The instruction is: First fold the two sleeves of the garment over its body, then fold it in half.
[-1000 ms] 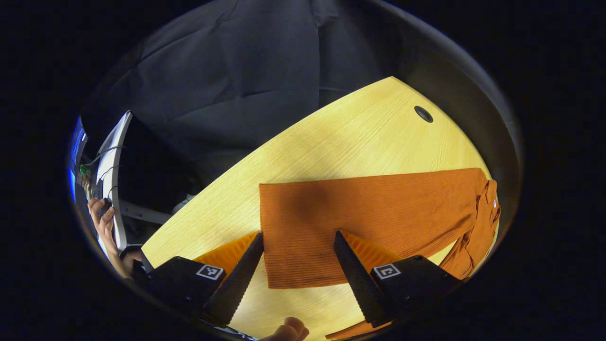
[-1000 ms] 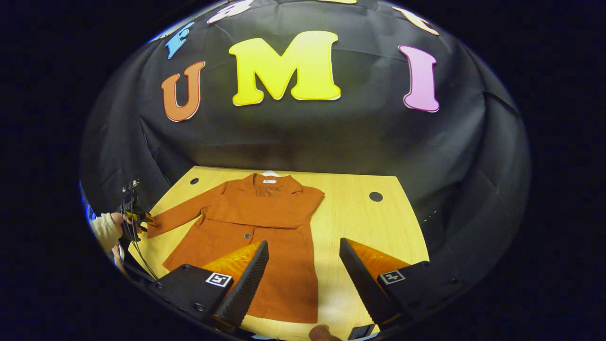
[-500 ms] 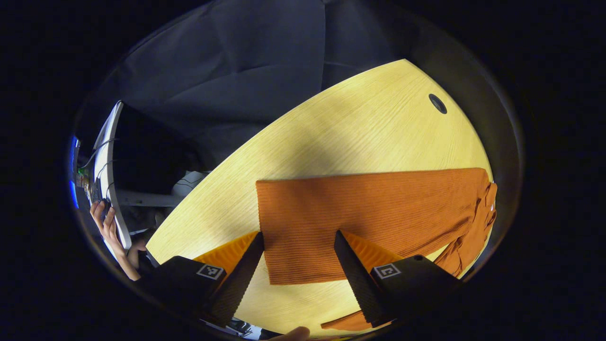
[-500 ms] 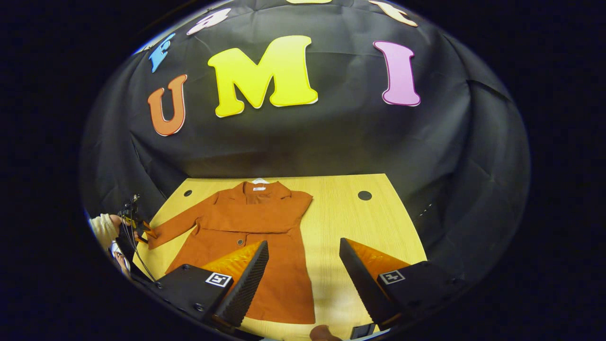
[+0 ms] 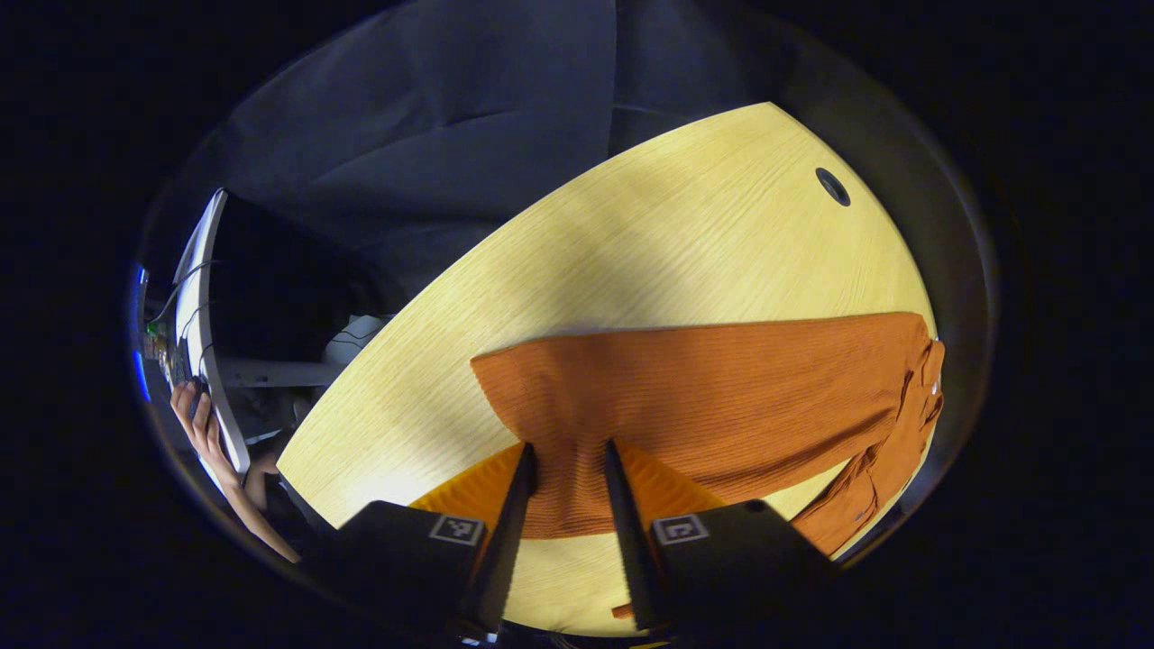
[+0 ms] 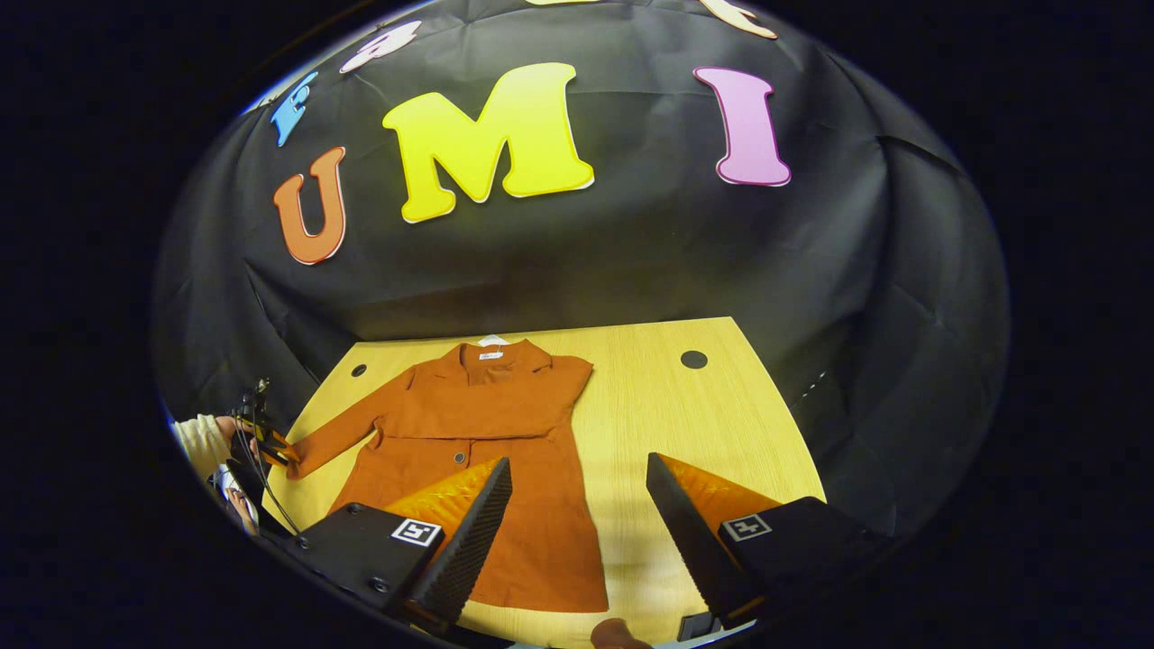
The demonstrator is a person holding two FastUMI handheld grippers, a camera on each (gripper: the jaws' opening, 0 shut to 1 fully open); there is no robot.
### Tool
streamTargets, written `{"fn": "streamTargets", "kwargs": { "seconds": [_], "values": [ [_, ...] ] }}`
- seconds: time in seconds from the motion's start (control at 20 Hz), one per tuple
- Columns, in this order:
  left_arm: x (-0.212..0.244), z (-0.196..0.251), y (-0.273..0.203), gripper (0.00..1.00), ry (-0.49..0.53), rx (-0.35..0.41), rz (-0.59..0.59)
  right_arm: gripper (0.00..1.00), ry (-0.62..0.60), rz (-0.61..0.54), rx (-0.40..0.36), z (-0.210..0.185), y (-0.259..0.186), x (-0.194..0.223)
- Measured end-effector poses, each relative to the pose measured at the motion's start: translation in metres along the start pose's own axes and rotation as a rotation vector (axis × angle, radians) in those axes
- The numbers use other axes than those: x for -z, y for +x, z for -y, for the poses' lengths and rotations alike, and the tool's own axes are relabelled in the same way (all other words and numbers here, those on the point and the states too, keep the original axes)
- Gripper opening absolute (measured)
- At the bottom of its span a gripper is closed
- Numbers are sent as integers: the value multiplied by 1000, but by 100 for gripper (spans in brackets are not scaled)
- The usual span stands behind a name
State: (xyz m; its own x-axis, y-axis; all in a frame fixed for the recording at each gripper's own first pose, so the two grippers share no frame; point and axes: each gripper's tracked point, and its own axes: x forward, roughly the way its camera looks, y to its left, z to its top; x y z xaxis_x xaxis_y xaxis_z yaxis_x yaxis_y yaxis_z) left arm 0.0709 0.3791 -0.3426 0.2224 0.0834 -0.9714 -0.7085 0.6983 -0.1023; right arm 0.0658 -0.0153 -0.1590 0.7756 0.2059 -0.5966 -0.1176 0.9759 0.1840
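Spread flat on a pale yellow wooden table [image 6: 667, 424]: a rust-orange ribbed long-sleeved coat [image 6: 491, 451], in the right gripper view lying left of centre, long axis running from 12 to 6 o'clock, collar [image 6: 491, 356] pointing toward the black cloth wall at 12, hem nearest at 6. One sleeve already folded across the chest; the other orange sleeve [image 6: 338, 433] stretched out toward 8 o'clock, straight along its length, cuff near the table's edge.

At that cuff, in the right gripper view, the left gripper [image 6: 270, 442], held by a hand in a cream cuff. In the left gripper view, left gripper [image 5: 566, 469] narrowed over the sleeve's cuff end [image 5: 559, 424], cloth rising between the fingers; grip appears closed on the sleeve, contact not fully visible.

Right gripper [image 6: 577, 473] spread wide, grasping nothing, hovering above the hem and bare wood.

Two small round dark holes in the tabletop, at about 11 and 1 o'clock.
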Motion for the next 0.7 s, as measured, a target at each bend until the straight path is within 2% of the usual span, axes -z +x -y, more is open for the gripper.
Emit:
{"fn": "streamTargets", "kwargs": {
  "seconds": [0.1,0.15,0.2,0.25,0.35,0.4,0.45,0.7],
  "values": [
    [-2,5,0,29,-6,17,1,96,9,-4,5,1,2,3],
    [-1,9,-1,24,-5,29,1,93,12,-7,6,3,2,5],
    [1,12,0,26,-3,35,-1,94,14,-10,4,4,3,6],
    [2,13,1,10,-8,40,3,96,13,-11,4,4,2,7],
    [-1,14,-2,7,0,49,16,96,10,-12,0,6,2,9],
    [-4,16,-8,6,4,54,30,93,12,-13,-4,7,2,10],
    [-8,21,-18,5,9,62,41,96,14,-13,-8,7,1,10],
    [-34,76,-71,3,78,111,122,96,19,-9,-23,12,3,13]
  ]
}}
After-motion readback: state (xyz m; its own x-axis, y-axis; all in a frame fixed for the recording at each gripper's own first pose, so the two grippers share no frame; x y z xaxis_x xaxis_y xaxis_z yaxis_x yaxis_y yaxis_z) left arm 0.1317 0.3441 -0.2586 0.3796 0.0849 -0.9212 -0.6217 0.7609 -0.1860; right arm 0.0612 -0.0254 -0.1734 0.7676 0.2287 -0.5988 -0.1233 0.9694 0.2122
